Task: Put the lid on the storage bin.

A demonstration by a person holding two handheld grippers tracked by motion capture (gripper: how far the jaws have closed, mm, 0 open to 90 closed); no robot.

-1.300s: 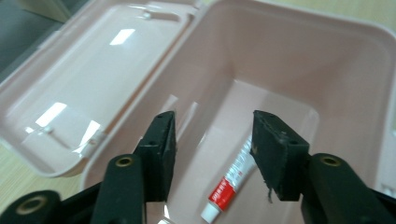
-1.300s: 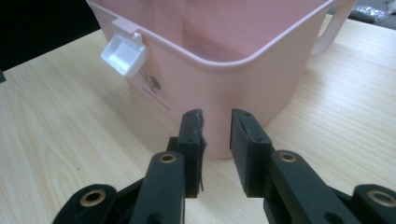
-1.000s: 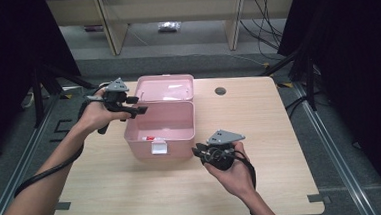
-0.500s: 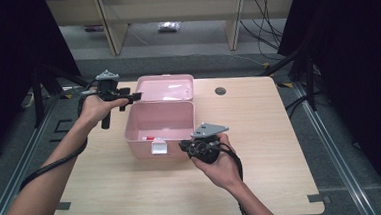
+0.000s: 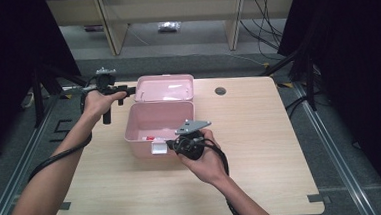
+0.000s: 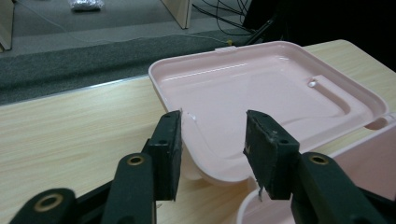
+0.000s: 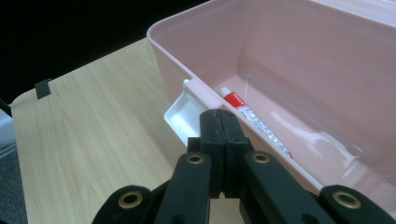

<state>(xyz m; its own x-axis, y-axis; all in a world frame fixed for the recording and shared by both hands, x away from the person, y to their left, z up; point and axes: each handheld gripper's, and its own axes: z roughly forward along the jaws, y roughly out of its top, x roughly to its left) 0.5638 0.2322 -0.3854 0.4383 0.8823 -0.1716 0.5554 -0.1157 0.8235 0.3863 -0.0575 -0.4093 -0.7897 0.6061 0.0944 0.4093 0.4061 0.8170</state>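
Note:
A pink plastic box (image 5: pixel 140 146) stands open on the table, its lid (image 5: pixel 166 87) swung back behind it. A red-and-white tube (image 7: pixel 247 114) lies inside along the front wall. My left gripper (image 5: pixel 130 92) is at the lid's left corner (image 6: pixel 205 140). Its jaws have just been closing and stand apart with that corner between them; the left pad (image 6: pixel 170 140) is at the rim. My right gripper (image 5: pixel 170 145) is shut and holds nothing. Its tips (image 7: pixel 218 116) sit at the box's front rim, beside the white latch (image 7: pixel 184 114).
The wooden table (image 5: pixel 260 133) has a round cable hole (image 5: pixel 220 91) behind and to the right of the box. Black tape marks (image 5: pixel 314 198) sit at its near corners. Shelf legs and cables stand on the floor beyond the far edge.
My right gripper has moved left, up to the front of the box by the latch. My left gripper has drifted slightly back and left toward the lid's corner. The box and lid have not moved.

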